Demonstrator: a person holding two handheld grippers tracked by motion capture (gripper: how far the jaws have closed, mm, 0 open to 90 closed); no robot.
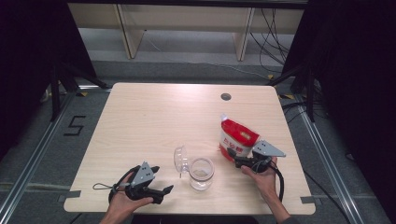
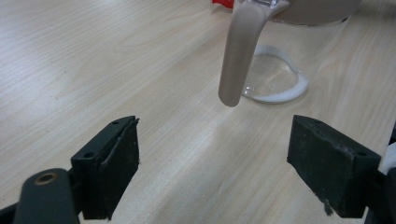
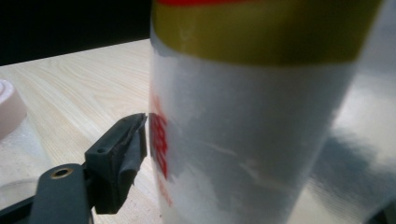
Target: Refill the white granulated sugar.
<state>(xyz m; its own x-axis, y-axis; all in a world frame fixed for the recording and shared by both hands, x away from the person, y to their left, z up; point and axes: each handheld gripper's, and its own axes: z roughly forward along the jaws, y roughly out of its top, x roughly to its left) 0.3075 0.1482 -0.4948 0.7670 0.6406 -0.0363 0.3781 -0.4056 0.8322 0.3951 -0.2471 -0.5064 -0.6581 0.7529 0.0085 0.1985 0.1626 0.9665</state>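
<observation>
From the high view I've got the wooden table (image 1: 140,121) with a clear glass jar (image 1: 201,173) near the front edge, its clear lid (image 1: 180,160) swung open on the left side, and a red-and-white bag (image 1: 238,138) standing just right of it. My left gripper (image 1: 161,190) sits low on the table left of the jar, jaws spread with nothing in them. My right gripper (image 1: 232,154) is up against the lower part of the bag, held by the right hand (image 1: 262,179). Over in the left gripper view the two black pads (image 2: 119,165) are wide apart over bare wood, and the jar's beige latch (image 2: 240,51) hangs down ahead of them with the glass base (image 2: 275,84) behind it. In the right gripper view the bag (image 3: 252,121) is right up close between the jaws, the left pad (image 3: 126,154) touching its side; the other jaw is hidden behind the bag, so I can't tell for sure if it's clamped.
</observation>
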